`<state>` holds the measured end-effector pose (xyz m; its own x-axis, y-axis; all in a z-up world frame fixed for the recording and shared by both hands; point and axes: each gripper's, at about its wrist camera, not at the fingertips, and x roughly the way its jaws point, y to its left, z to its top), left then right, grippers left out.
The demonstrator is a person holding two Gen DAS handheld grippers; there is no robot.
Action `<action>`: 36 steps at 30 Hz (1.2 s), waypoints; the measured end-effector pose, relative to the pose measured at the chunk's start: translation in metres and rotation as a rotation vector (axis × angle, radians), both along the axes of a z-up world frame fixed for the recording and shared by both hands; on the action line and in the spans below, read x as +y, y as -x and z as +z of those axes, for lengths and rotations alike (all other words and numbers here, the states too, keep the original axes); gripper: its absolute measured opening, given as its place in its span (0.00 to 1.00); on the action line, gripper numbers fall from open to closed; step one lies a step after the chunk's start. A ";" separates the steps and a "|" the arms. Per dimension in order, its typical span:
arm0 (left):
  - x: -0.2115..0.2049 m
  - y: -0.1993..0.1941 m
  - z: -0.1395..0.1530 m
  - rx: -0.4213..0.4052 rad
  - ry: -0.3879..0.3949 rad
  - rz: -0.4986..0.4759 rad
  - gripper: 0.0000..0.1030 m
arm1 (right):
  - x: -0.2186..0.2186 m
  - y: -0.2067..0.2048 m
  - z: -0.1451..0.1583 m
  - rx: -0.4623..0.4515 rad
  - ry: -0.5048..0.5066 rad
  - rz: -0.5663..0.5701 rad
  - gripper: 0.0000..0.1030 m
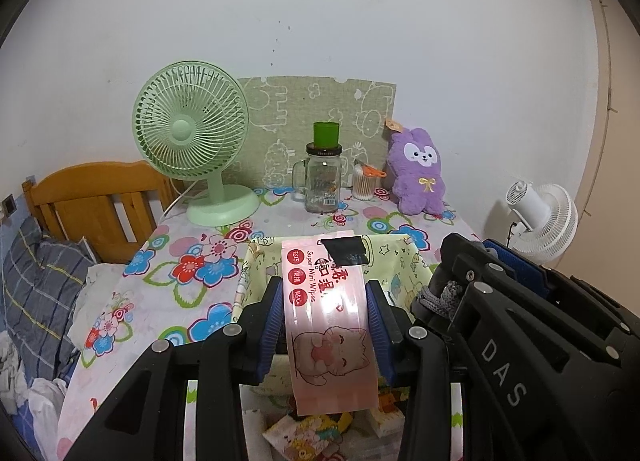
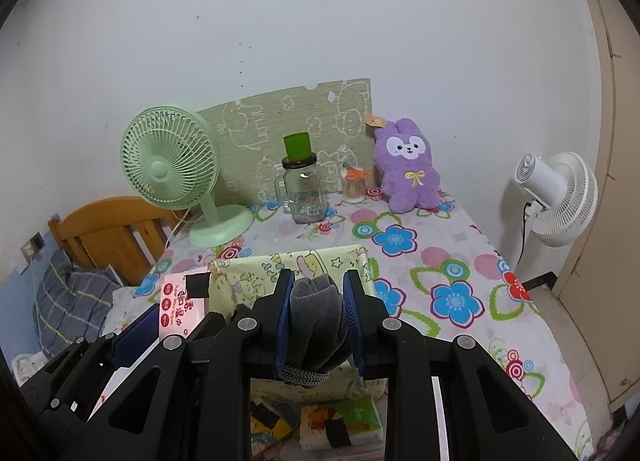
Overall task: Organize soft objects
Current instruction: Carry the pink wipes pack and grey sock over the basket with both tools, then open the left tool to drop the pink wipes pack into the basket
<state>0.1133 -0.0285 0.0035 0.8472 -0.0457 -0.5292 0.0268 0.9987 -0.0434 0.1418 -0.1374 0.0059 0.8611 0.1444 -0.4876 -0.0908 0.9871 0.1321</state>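
On the left, the left gripper (image 1: 326, 321) is closed on a pink wipes pack (image 1: 328, 325), a flat, glossy plastic pouch with a black tape patch at its far end. Its long axis runs forward along the fingers, away from the camera. The far end reaches over the yellow fabric bin (image 1: 256, 261), which has thin, soft cloth walls printed with cartoon figures. The near end hangs above small packets lying low in front of the bin.

In the middle, this bin stands on the flowered tablecloth (image 1: 192, 261), directly ahead of and below both grippers. So I judge that the coming move is a short one forward and down into its open mouth.

On the right, the right gripper (image 2: 317, 317) is closed tightly on a grey rolled sock (image 2: 316, 321). It is thick, knitted and rounded, and its ribbed cuff shows under the jaws. The 2 grippers are just beside each other. The sock seems nearer to the centre of the bin, while the pack lies toward its left edge.
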 end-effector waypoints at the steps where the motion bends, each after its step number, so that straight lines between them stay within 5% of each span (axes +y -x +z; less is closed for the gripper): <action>1: 0.000 -0.002 -0.001 0.001 0.000 0.000 0.40 | 0.000 -0.003 -0.001 0.000 0.000 -0.001 0.28; 21: 0.000 -0.063 -0.033 0.079 0.005 -0.024 0.41 | 0.001 -0.062 -0.033 0.058 0.006 0.011 0.28; 25: 0.002 -0.072 -0.042 0.119 -0.002 -0.032 0.63 | 0.004 -0.071 -0.042 0.076 0.011 0.026 0.27; 36: 0.008 -0.094 -0.054 0.188 -0.001 -0.030 0.71 | 0.015 -0.096 -0.053 0.097 0.045 0.055 0.27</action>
